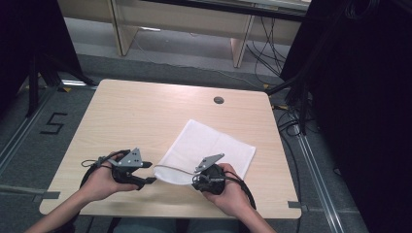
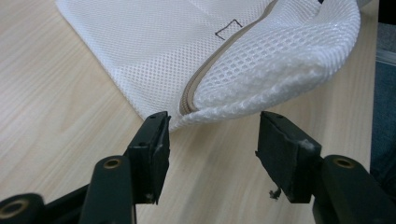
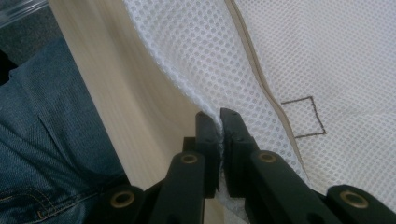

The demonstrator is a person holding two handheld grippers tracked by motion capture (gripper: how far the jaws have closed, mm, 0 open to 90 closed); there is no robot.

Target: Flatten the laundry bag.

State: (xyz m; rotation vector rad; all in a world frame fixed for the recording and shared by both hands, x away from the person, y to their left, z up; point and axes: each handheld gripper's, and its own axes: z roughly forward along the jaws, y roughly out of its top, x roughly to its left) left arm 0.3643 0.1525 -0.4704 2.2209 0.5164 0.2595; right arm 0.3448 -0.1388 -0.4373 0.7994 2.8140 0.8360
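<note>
White mesh-cloth bag (image 2: 154, 51), matt wood table (image 2: 51, 121)

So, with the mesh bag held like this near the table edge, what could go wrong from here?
1. The right gripper pinches only a thin fold of the mesh bag; a pull might let the mesh slip out or tear.
2. The left gripper is open with the bag's corner just ahead of its fingers, so closing now may miss it.
3. The bag lies close to the table front edge and could slide off.

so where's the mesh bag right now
The white mesh bag lies on the table's near right part in the high view, its near edge pinched in the right tool, its corner just ahead of the open left tool.
</note>
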